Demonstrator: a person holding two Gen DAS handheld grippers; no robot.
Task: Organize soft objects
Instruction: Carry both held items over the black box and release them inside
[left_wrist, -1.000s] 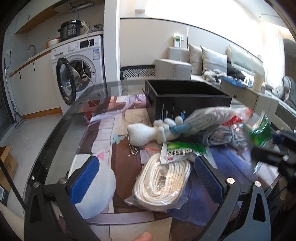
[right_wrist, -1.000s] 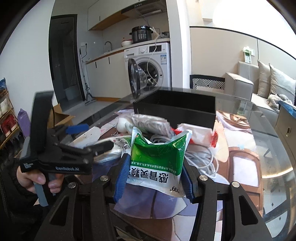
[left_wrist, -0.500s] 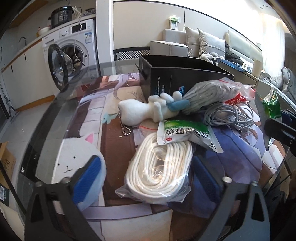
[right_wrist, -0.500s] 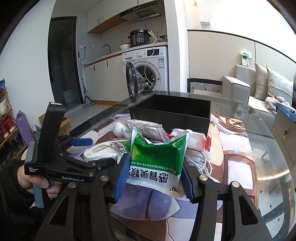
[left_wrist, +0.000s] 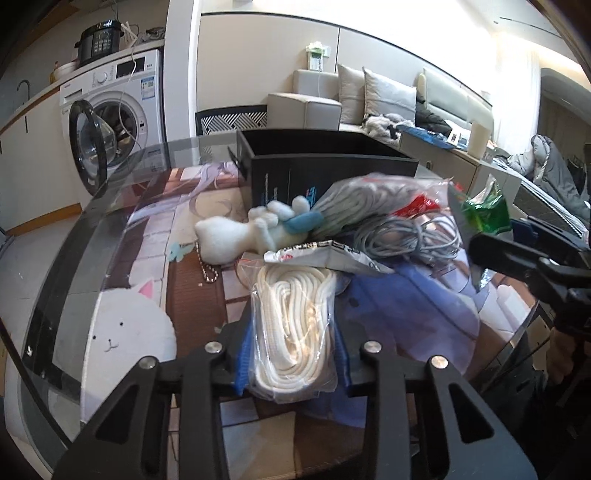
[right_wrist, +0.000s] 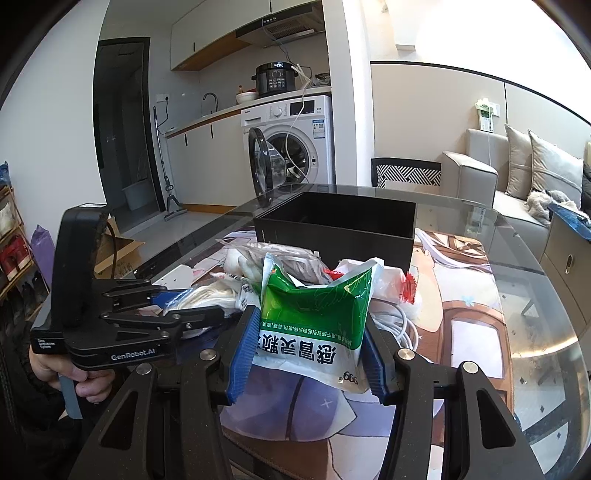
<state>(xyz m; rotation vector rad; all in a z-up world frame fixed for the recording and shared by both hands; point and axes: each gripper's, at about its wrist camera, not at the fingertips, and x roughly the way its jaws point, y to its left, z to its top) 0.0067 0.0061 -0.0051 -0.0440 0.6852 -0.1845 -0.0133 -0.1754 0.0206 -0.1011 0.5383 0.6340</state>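
Left gripper: your left gripper (left_wrist: 293, 354) is clamped on the bag of white rope (left_wrist: 291, 332), one blue pad (left_wrist: 243, 354) pressed to each side of its near end.
Bag of white rope: it lies on the glass table (left_wrist: 74, 251), its far end tucked under a white sachet (left_wrist: 325, 254).
Right gripper: your right gripper (right_wrist: 306, 350) grips the green pouch (right_wrist: 314, 317) between its blue pads (right_wrist: 242, 354), the pouch standing above the table with its print upside down.
Green pouch from the left: it shows at the right edge of the left wrist view (left_wrist: 485, 214), in front of the right gripper's dark body.
Black box: the open black box (right_wrist: 340, 229) sits on the table beyond the pile, apart from both grippers.
Pile: a white plush toy (left_wrist: 240, 236) lies beside the box; next to it are a bagged grey rope (left_wrist: 369, 199) and a loose grey cable coil (left_wrist: 402, 236).
Your left hand: it (right_wrist: 70, 369) holds the left gripper's handle at the lower left of the right wrist view.
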